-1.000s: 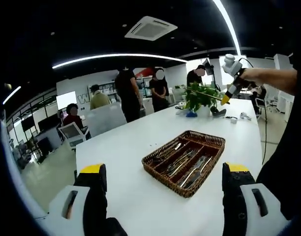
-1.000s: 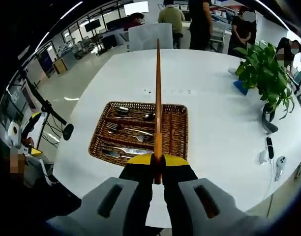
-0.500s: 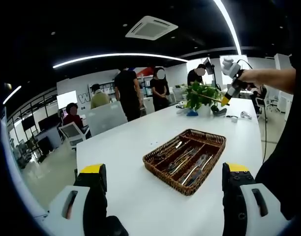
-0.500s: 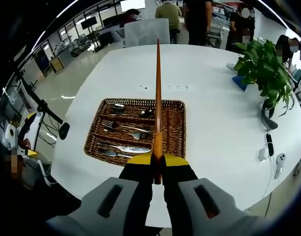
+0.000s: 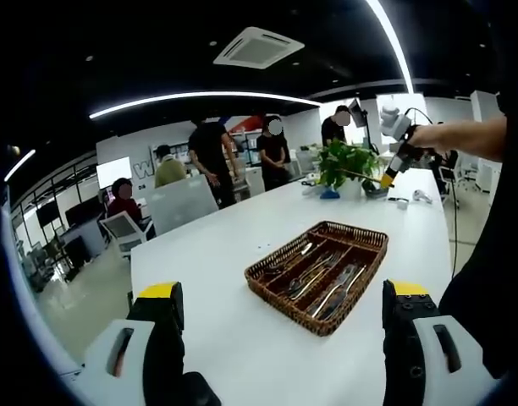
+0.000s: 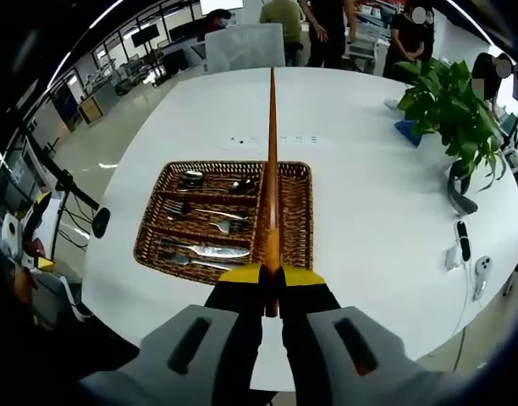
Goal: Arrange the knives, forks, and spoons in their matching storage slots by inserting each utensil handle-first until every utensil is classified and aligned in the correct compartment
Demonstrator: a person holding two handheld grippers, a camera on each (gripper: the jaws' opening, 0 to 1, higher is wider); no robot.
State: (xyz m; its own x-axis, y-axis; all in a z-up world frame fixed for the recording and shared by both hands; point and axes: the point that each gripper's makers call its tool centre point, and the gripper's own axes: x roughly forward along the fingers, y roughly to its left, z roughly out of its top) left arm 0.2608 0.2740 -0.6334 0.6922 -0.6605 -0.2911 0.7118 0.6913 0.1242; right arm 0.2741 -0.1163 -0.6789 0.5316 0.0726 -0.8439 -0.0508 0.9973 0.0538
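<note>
In the right gripper view the right gripper [image 6: 272, 277] has its jaws pressed together on the near end of a long orange-brown stick [image 6: 272, 169], which runs straight away from the camera and crosses over the wicker tray [image 6: 300, 222]. The stick is held above the tray; whether it touches the tray cannot be told. The tray sits on the white table [image 6: 377, 220], divided into long slots. In it lie spoons [image 6: 212, 181] in the slot farthest from the gripper, forks [image 6: 195, 216] in the middle slots, and knives [image 6: 204, 251] in the slot nearest the gripper. Beyond the tray and off to its right stands a green potted plant [image 6: 449, 110], and further right of the tray small devices [image 6: 471, 262] lie near the table edge. Past the table's far side, people [image 6: 318, 25] stand beside a white chair [image 6: 242, 46].

In the left gripper view the left gripper [image 5: 280, 313] has its jaws standing wide apart with nothing between them, low over the near part of the table [image 5: 208, 254]. The tray [image 5: 263, 279] lies just beyond them with the cutlery [image 5: 322, 279] in its slots. Above and beyond the tray the right gripper [image 5: 388, 176] is held up by a hand [image 5: 428, 139], with the plant [image 5: 344, 165] behind it
</note>
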